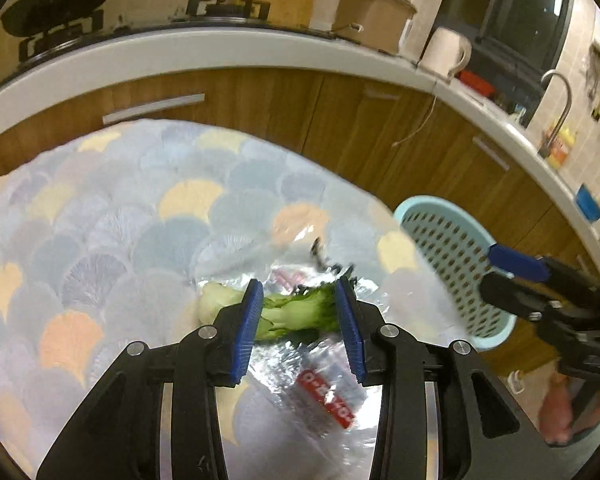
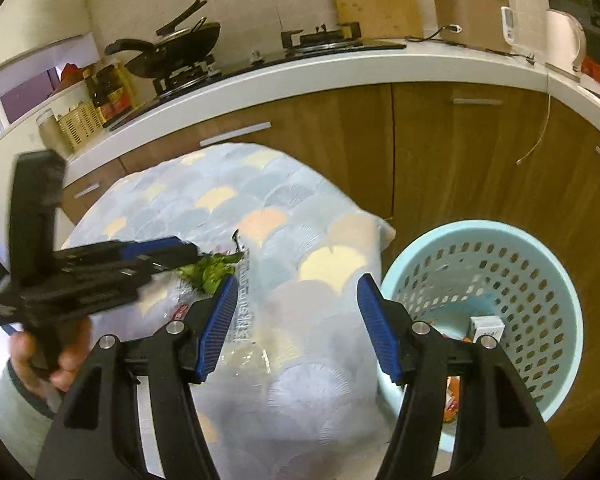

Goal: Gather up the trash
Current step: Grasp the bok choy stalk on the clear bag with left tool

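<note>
Both hand-held grippers gape: left [image 1: 299,294] straddles the greens [image 1: 300,312] (untouched), right [image 2: 296,294] empty.

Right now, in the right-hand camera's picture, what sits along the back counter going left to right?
Yellow basket → dark bottles → black wok → empty burner → tan cooker pot → white kettle.
</note>
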Demonstrator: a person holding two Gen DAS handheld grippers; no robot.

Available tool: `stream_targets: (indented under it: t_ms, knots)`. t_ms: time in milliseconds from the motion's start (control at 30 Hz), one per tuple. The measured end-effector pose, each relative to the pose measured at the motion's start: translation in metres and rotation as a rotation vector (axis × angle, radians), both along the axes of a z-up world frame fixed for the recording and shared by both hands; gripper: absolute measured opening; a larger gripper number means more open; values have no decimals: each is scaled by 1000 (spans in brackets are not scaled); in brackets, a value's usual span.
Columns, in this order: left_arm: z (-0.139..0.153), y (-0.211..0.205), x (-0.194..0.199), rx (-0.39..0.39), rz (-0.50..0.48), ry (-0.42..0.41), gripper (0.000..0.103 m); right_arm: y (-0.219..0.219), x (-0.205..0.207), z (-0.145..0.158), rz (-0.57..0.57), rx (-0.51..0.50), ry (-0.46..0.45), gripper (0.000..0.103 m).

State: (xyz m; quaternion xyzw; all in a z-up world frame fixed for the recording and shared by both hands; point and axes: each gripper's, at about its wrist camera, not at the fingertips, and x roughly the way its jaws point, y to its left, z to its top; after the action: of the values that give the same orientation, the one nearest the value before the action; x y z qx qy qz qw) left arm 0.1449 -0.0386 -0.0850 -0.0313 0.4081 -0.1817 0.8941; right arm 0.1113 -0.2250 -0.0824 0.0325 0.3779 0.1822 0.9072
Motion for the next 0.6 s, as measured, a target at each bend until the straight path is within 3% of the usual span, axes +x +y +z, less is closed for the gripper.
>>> stream_targets:
  t_ms: [167,400,533,600]
  knots:
    - [0,-6,-8,78,-37,-4,43,5,-3,-9,16,-16,23,58]
    - [-2,7,-36,130,27,17,48,-4,3,-20,5,19,67,58]
    - [3,33,-45,97,116,23,52,-4,4,-20,8,32,62,59]
    - [5,45,-46,19,129,47,54,-2,5,-21,13,39,63,59]
